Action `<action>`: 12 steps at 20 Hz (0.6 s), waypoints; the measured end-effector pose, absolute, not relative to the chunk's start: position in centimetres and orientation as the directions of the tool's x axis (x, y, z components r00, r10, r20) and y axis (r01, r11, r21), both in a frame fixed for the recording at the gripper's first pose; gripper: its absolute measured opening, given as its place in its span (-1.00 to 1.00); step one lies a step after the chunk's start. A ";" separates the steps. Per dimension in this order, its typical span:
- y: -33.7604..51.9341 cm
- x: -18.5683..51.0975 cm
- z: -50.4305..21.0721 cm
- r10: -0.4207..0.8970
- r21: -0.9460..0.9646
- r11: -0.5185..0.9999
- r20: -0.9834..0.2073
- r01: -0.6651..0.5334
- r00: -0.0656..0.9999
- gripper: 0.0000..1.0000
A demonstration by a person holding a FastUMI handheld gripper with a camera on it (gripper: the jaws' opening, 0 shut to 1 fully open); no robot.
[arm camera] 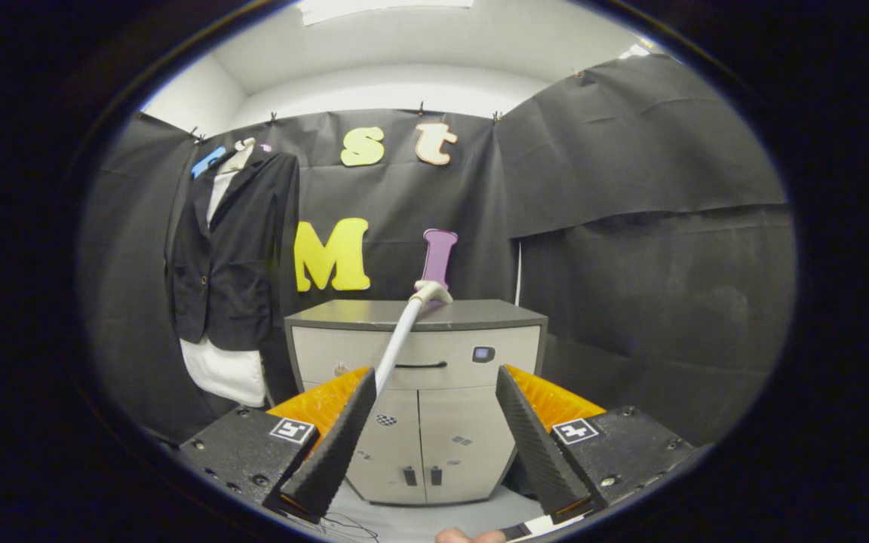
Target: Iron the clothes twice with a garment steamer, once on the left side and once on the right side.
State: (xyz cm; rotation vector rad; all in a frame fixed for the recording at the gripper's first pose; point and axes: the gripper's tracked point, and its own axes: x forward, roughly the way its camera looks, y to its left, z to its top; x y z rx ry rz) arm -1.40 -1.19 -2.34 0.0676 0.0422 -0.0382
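A black jacket (234, 256) over a white shirt (225, 371) hangs on the booth wall, left of the cabinet and well beyond my fingers. The garment steamer (404, 332) shows as a pale wand that slants up from behind my left finger, with its head (431, 290) resting at the front edge of the cabinet top. Its lower end is hidden behind that finger. My gripper (434, 373) is open, the fingers wide apart, with nothing between them. The wand runs just past the left fingertip (363, 381), and I cannot tell if they touch.
A grey cabinet (472, 313) with a drawer and two lower doors stands straight ahead, close beyond the fingers. Black cloth walls close in the back and right. A person's fingertip (468, 537) shows below the gripper. Thin cables (344, 524) lie on the floor near the left finger.
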 end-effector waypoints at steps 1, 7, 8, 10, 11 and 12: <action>-0.8 -1.2 -2.6 -0.027 0.078 0.996 -0.059 0.031 0.998 0.99; 0.8 -0.1 -1.6 -0.016 0.049 0.999 -0.073 0.019 0.997 0.98; 1.3 0.0 -1.3 -0.015 0.049 0.999 -0.078 0.019 0.997 0.98; 2.1 0.7 -0.8 -0.017 0.057 0.998 -0.081 0.022 0.997 0.98; 2.6 1.0 -0.6 -0.019 0.063 0.998 -0.083 0.025 0.996 0.98; 3.1 1.3 -0.3 -0.021 0.067 0.997 -0.087 0.027 0.996 0.98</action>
